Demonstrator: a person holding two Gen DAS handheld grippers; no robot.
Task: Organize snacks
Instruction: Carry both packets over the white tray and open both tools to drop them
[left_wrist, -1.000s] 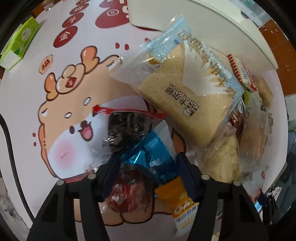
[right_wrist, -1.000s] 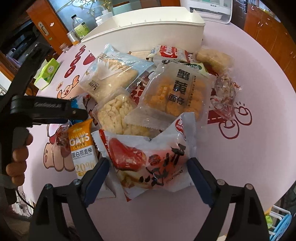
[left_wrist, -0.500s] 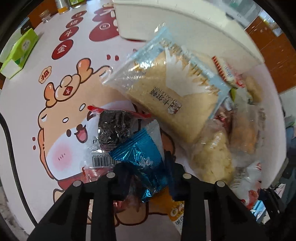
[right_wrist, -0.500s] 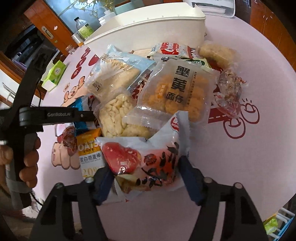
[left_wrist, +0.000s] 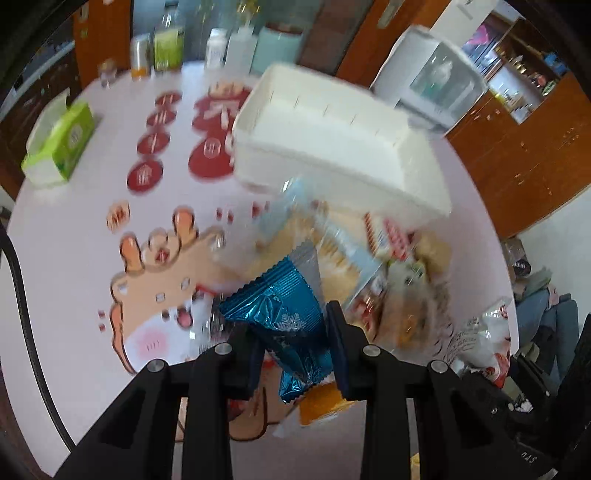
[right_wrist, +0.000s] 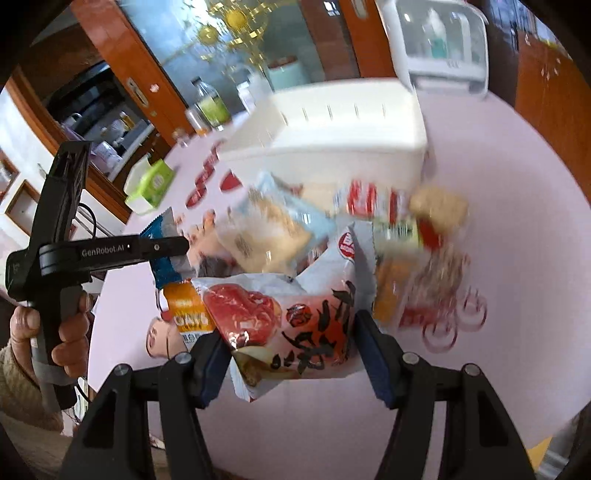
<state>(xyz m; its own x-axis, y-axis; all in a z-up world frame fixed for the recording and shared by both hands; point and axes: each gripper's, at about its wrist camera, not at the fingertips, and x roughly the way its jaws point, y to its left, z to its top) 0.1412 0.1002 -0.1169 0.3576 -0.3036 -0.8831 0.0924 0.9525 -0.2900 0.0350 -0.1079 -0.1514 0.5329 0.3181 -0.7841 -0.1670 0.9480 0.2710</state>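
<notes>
Snacks in crinkled packets lie heaped on a round pink surface (left_wrist: 74, 229) printed with a cartoon animal, just in front of a long white bin (left_wrist: 332, 147) that stands open and, from what shows, holds nothing yet. A green tissue box (left_wrist: 59, 147) sits well apart at the far left edge, and bottles line the back rim.

Both packets are now off the pile. A second ago each tool was still spread around its target down on the surface; half a second ago the fingers had closed; now the views tilt up toward the bin and blur with motion. The right gripper (right_wrist: 291, 354) has its fingers clamped on the white-and-red packet (right_wrist: 291, 317), which hangs clear above the remaining heap. The left gripper (left_wrist: 295, 343) has its fingers pinched on the smaller blue foil packet (left_wrist: 284, 314), also raised, with an orange oat bar (left_wrist: 321, 400) left below it on the surface.

Two snacks appear to be lifted at once and headed for the bin, so the sorting seems only just under way: most of the heap, including the large bread packet (right_wrist: 266, 232), has yet to be cleared.
</notes>
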